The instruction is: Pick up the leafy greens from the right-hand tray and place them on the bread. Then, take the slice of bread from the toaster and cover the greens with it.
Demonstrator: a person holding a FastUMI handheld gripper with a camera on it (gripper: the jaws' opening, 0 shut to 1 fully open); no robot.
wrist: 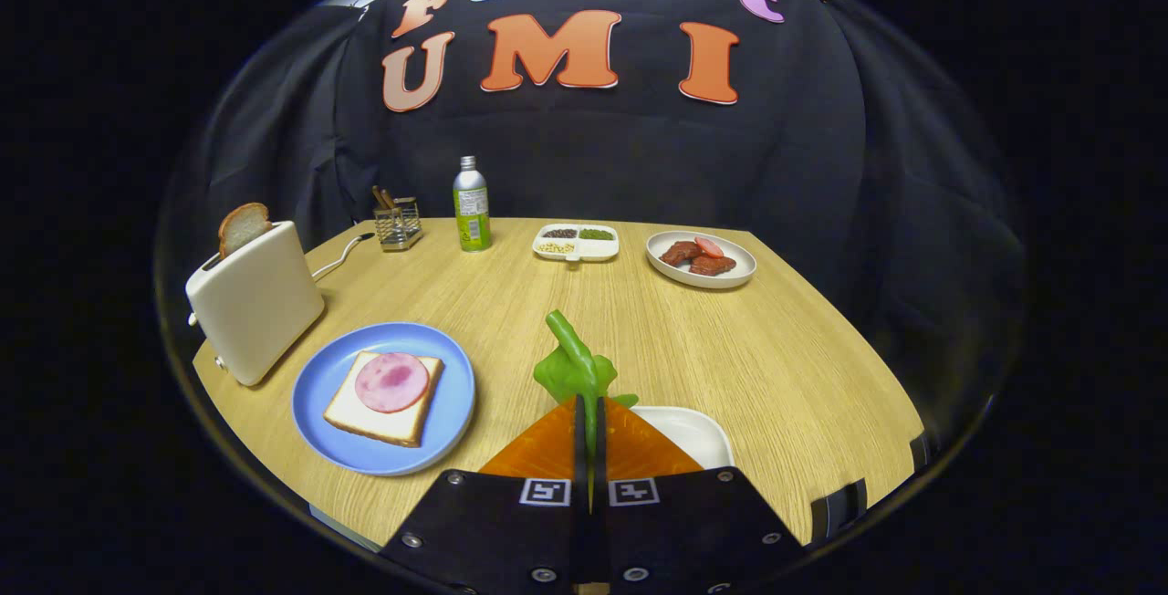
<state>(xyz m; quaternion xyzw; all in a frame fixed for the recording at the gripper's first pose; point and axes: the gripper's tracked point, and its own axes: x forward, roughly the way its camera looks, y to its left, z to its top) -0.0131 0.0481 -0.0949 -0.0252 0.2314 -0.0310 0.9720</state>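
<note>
My gripper point(589, 408) is shut on the leafy greens point(573, 367), which stick up and forward from between the fingertips. Just behind and right of the fingers lies the white tray point(698, 431). To the left, a blue plate point(452, 394) holds a slice of bread point(365, 417) topped with a round pink slice of ham point(392, 382). Farther left stands a white toaster point(255, 303) with a second slice of bread point(244, 227) poking out of its slot.
At the back of the wooden table point(730, 358) stand a wire holder point(398, 223), a green-labelled bottle point(472, 204), a divided white dish point(576, 243) of seeds and a white plate of meat pieces point(701, 259). The toaster's cord point(339, 257) runs toward the wire holder.
</note>
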